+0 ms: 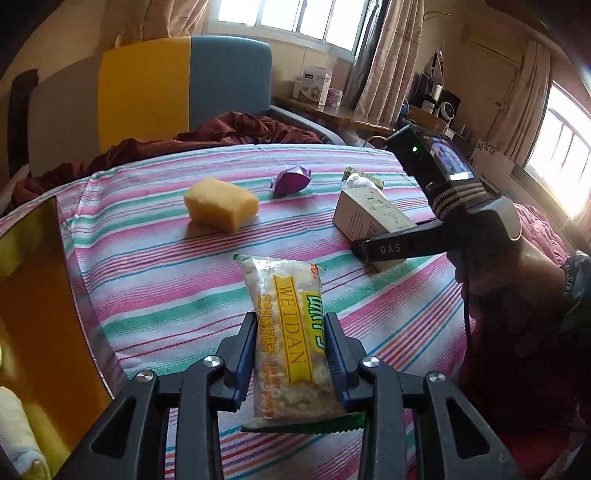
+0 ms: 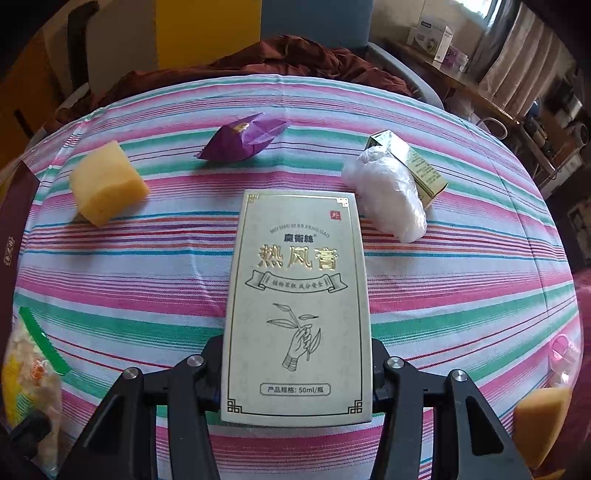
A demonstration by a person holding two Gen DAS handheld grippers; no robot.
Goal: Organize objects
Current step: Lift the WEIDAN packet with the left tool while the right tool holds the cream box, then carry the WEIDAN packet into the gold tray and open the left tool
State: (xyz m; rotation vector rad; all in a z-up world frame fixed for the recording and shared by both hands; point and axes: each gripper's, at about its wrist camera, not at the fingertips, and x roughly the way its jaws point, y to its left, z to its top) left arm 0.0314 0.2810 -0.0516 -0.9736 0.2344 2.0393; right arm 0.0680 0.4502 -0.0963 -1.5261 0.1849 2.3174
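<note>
A home bedroom: striped bedsheet (image 1: 155,258), padded headboard (image 1: 184,81), curtained window (image 1: 288,18).

Glossy clear plastic wrapper on the biscuit packet (image 1: 291,343); matt cardboard with gilt foil lettering on the ointment box (image 2: 295,306); porous yellow sponge (image 2: 107,182); shiny purple foil wrapper (image 2: 243,138); crinkled white plastic bag (image 2: 391,194); woven striped cloth bedsheet (image 2: 461,266).

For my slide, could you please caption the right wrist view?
Right tongs grip a pale box above the striped cloth.
</note>
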